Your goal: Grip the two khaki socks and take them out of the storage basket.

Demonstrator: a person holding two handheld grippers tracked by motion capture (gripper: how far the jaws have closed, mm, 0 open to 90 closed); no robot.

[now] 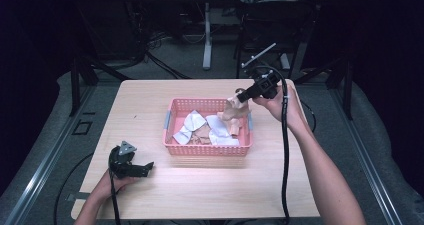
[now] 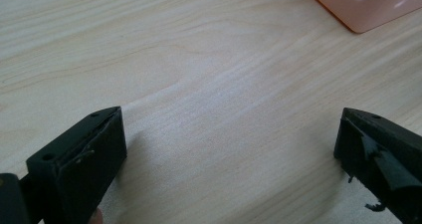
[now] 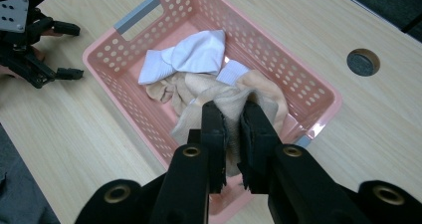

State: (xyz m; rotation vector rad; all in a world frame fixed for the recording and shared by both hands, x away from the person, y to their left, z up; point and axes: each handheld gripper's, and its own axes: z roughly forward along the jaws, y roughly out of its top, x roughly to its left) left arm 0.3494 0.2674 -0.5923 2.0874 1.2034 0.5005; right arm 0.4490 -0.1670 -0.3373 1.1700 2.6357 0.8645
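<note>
A pink perforated basket (image 1: pixel 172 106) (image 3: pixel 298 79) sits mid-table and holds white socks (image 1: pixel 194 121) (image 3: pixel 191 55) and beige socks (image 3: pixel 166 92). My right gripper (image 1: pixel 237 99) (image 3: pixel 233 109) hangs over the basket's right end, shut on a beige sock (image 1: pixel 232 112) (image 3: pixel 263 92) whose lower part still trails into the basket. My left gripper (image 1: pixel 146 169) (image 2: pixel 229 149) lies low over the bare wooden table (image 2: pixel 209 84) near the front left, its jaws open wide with nothing between them. In the right gripper view, that left gripper (image 3: pixel 69 52) appears at the far left.
The basket's corner (image 2: pixel 361 7) lies ahead and to the right of the left gripper. A round cable hole (image 3: pixel 363 62) is set in the tabletop beyond the basket. Table legs and cables stand on the floor behind the table (image 1: pixel 207 45).
</note>
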